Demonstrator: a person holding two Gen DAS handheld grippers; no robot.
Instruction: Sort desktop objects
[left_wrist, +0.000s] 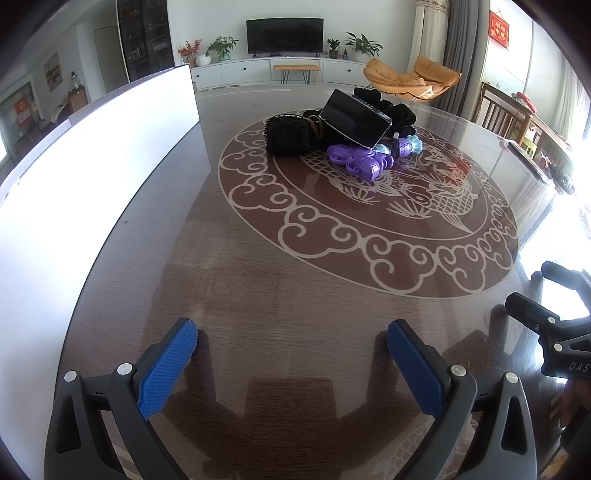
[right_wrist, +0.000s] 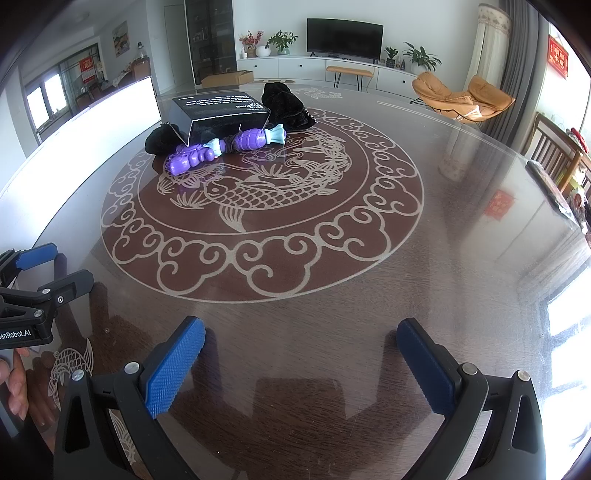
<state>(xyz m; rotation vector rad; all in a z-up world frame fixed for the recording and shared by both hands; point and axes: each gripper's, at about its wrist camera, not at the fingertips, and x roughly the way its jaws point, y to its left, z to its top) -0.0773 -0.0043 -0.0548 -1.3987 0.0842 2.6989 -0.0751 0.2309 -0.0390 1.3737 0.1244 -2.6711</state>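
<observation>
Several objects sit heaped together on the far side of the table (right_wrist: 369, 295), over the upper edge of its round fish-and-cloud medallion (right_wrist: 258, 192). A glossy black box (right_wrist: 225, 114), printed with white text on its top face, rests tilted on the pile. In front of it lies a purple toy (right_wrist: 190, 158) joined in a row with a second purple piece (right_wrist: 251, 139) and pale blue ends, touching the box's lower edge. To the left of the box is a black knitted pouch (left_wrist: 290, 136); behind and to the right of it sits crumpled black cloth (right_wrist: 286, 105).

A tall white panel (left_wrist: 92, 166) stands along the table's left side, near the pile but apart from it.

The left gripper (left_wrist: 291, 341) hovers low over the near part of the table, its blue-padded fingers (left_wrist: 170, 363) spread wide with nothing between them. The right gripper (right_wrist: 301, 341) is just beside it at the same near edge, jaws likewise wide apart and empty. Both are well apart from the heap. A hand (right_wrist: 14, 384) grips the left tool's handle at the edge of the right wrist view.

Beyond the table are a television (right_wrist: 343, 38), a white low cabinet with potted plants, and an orange lounge chair (right_wrist: 461, 96).
</observation>
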